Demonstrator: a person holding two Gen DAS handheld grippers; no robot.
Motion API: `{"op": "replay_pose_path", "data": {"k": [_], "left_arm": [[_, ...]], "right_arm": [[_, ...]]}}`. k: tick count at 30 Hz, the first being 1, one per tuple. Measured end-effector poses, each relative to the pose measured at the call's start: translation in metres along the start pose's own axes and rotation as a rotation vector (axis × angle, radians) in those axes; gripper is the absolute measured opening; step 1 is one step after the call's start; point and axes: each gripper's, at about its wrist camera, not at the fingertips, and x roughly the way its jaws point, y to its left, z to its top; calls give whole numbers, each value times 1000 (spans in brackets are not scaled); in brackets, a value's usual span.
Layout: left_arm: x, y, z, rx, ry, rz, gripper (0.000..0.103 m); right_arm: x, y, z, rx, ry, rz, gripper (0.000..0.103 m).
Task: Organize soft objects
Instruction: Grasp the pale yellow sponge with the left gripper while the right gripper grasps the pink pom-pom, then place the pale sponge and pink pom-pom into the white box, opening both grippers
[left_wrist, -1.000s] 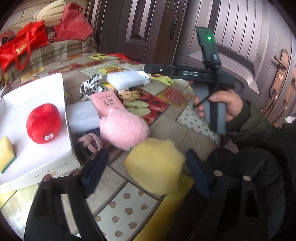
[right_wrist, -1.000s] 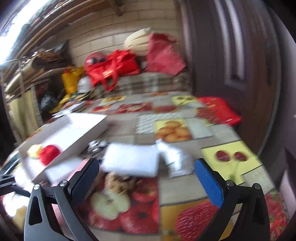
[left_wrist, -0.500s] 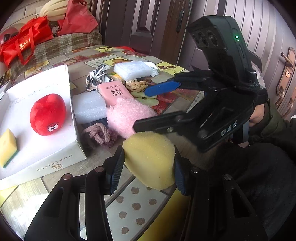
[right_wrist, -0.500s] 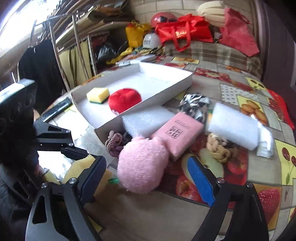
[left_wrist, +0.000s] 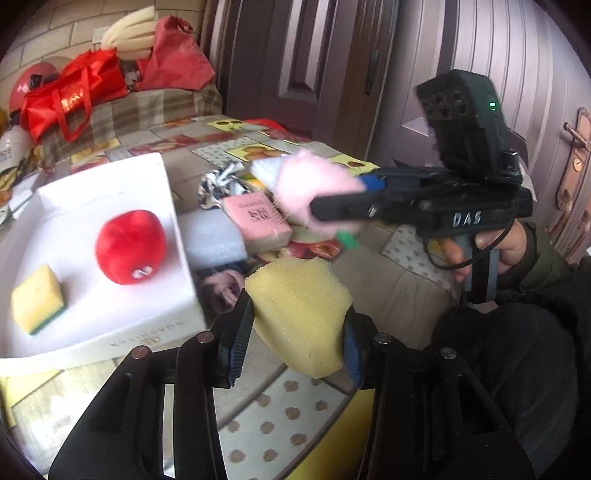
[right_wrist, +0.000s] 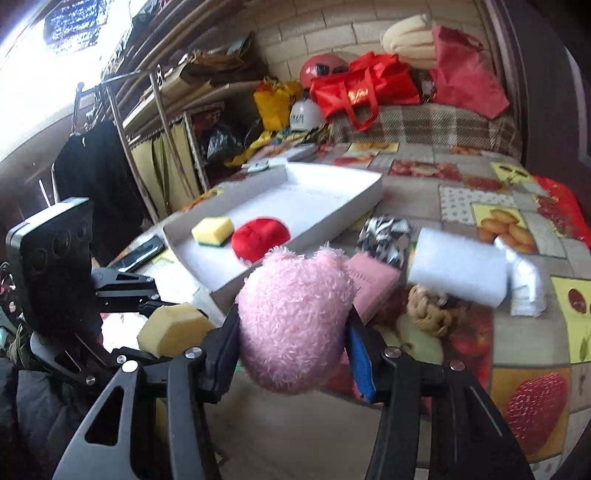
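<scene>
Left gripper: black frame, silver screw heads, blue ribbed pads. Right gripper: matching black frame, blue pads; body lettered "DAS", green indicator lit, grey handle, thin black cable. Right hand: bare skin, dark green sleeve.

Both hand-held grippers clamped, raised.

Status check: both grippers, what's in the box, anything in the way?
Left gripper shut on yellow sponge. Right gripper shut on pink plush. White box holds two items; nothing blocks it.
</scene>
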Motion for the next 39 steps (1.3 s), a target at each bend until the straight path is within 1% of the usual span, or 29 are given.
{"op": "replay_pose_path", "data": {"k": [2,3,4,6,7,8,9,10,11,16,19,23,26,28,30,35,36,39], "left_arm": [[-4,7,3,-6,-34,54,42],[-7,13,4,-16,-56,80,42],[-10,19,6,-30,-92,116,43],[-16,34,8,-87,-139,149,43],[-20,39,9,-99,-171,207,42],[-20,41,10,-87,-189,275,42],[-21,43,11,-70,-203,342,43],[-21,46,11,-70,-213,392,43],[-22,52,10,-85,-219,412,43],[-24,81,8,-184,-238,467,43],[-26,89,6,-200,-234,468,43],[-21,91,7,-187,-216,481,43],[-16,97,9,-196,-199,509,43],[-17,102,8,-212,-205,524,43],[-20,106,7,-215,-218,543,43],[-20,118,7,-212,-207,582,43],[-21,122,7,-223,-206,587,43],[-28,143,3,-306,-225,582,43]], "right_arm": [[-11,-4,5,10,-90,-63,52],[-16,-8,7,32,-145,-101,52],[-15,-11,9,48,-176,-123,52],[-16,-17,9,64,-251,-205,52],[-14,-18,7,57,-272,-248,52],[-11,-20,7,60,-281,-273,53],[-12,-24,8,80,-287,-274,53],[-13,-24,9,91,-303,-275,53],[-15,-24,9,95,-313,-281,53],[-13,-13,10,71,-317,-285,53],[-5,-3,13,45,-315,-275,53],[8,7,19,9,-307,-258,53],[19,17,23,-25,-301,-244,53],[25,24,25,-46,-301,-232,53],[32,32,27,-67,-293,-212,52],[53,59,31,-142,-250,-120,52],[57,65,32,-155,-240,-101,52],[74,83,35,-193,-195,-40,52]]}}
